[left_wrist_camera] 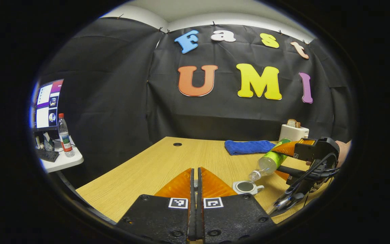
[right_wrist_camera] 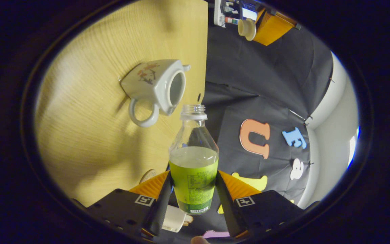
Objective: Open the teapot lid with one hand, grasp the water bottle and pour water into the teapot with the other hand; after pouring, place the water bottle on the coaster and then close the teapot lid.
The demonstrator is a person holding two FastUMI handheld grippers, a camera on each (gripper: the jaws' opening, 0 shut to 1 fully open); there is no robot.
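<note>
The left gripper (left_wrist_camera: 196,176) is clenched, its fingers pressed together over the table's (left_wrist_camera: 154,166) near edge. Just beyond, the open teapot (left_wrist_camera: 246,187) sits lidless. The right gripper (right_wrist_camera: 193,189) clamps the water bottle (right_wrist_camera: 194,159), tipped mouth-down over the teapot. A blue cloth (left_wrist_camera: 247,147) lies along the far edge.

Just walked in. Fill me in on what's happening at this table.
A person is pouring into a teapot with two handheld grippers. The right gripper clamps a green-labelled water bottle, uncapped and tipped so its mouth points at the open white teapot on the wooden table. The left gripper is held back with its fingers together; a lid between them can't be made out. A blue cloth and a toaster sit at the far edge.
</note>
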